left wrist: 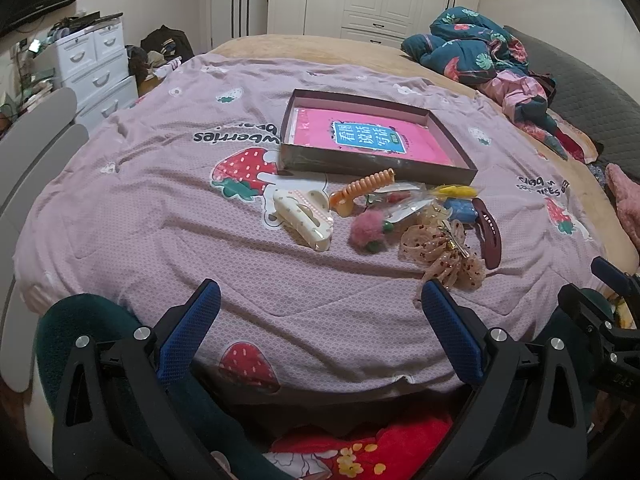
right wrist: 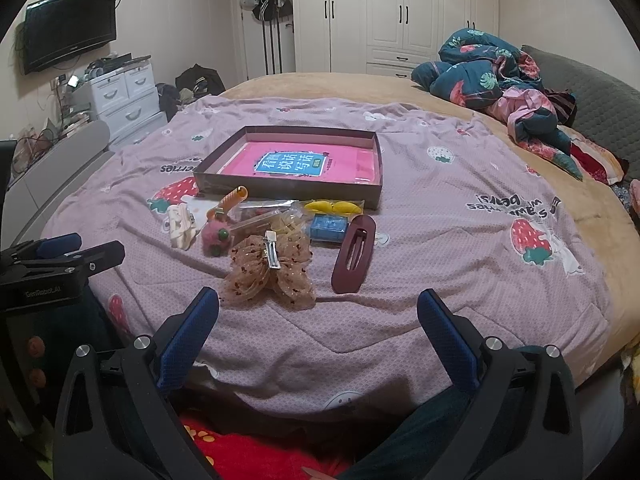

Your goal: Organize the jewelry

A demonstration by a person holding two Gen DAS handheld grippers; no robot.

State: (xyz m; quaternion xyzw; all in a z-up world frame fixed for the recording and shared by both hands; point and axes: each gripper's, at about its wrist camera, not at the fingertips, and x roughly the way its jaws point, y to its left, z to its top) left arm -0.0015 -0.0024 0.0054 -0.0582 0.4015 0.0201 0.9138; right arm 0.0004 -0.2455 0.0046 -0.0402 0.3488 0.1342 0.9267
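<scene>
Left gripper (left wrist: 320,300): spread wide, holding nothing, low in the frame above the pink strawberry-print quilt (left wrist: 160,240).
Right gripper (right wrist: 318,308): likewise released and empty.
Jewelry pile: centre of frame, just below the shallow brown cardboard tray (left wrist: 456,168) — cream plastic claw clip (left wrist: 304,220), orange coiled hair tie (left wrist: 368,186), beige dotted mesh bow clip (right wrist: 272,276), maroon oval hair clip (right wrist: 354,256).
Tray contents: pink booklet (right wrist: 300,164).

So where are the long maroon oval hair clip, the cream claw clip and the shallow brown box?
Long maroon oval hair clip (right wrist: 353,254): right wrist view, its slotted middle.
Cream claw clip (left wrist: 305,217): left wrist view, its curved body.
Shallow brown box (left wrist: 352,166): left wrist view, its near wall.
</scene>
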